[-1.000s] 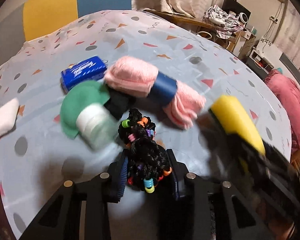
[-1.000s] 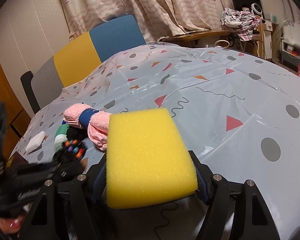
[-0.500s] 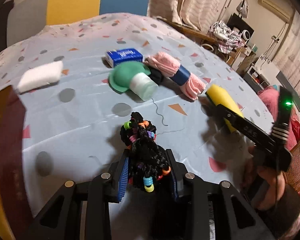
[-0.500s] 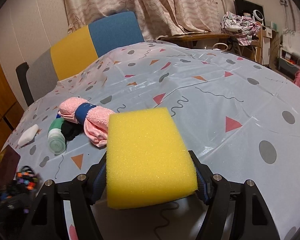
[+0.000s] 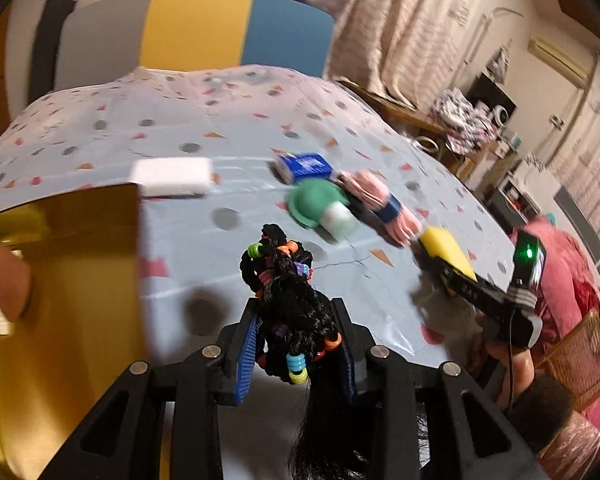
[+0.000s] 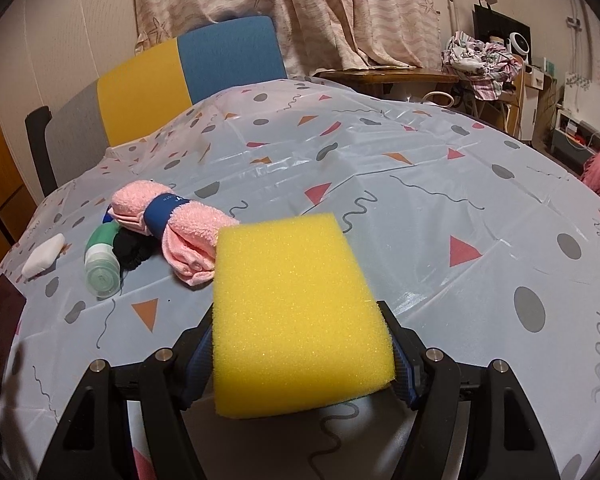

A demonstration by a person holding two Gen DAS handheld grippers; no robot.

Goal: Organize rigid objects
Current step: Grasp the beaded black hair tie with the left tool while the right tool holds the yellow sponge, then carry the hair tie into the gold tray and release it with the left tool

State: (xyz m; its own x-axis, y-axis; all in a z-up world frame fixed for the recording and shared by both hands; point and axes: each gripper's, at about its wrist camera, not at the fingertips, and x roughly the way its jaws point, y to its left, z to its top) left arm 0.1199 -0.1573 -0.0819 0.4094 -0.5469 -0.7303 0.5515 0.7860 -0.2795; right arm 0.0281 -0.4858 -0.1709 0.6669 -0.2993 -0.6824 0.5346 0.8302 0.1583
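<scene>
My left gripper (image 5: pixel 298 344) is shut on a black braided hairpiece with coloured beads (image 5: pixel 288 292), held above the table beside a gold box (image 5: pixel 60 280) at the left. My right gripper (image 6: pixel 302 360) is shut on a yellow sponge (image 6: pixel 296 308), also in the left wrist view (image 5: pixel 446 246). On the patterned tablecloth (image 6: pixel 420 184) lie a green-capped bottle (image 6: pixel 100 260), a pink rolled towel with a blue band (image 6: pixel 172 216), a white block (image 6: pixel 44 256), a black scrunchie (image 6: pixel 134 250) and a blue packet (image 5: pixel 306 165).
A grey, yellow and blue chair (image 6: pixel 172 84) stands behind the table. A wicker basket (image 5: pixel 580 356) sits at the right below the table edge. A cluttered wooden desk (image 6: pixel 400 76) stands at the back right.
My left gripper has pulled back and swung left with the hairpiece, bringing the gold box into view. My right gripper with the sponge has stayed almost still.
</scene>
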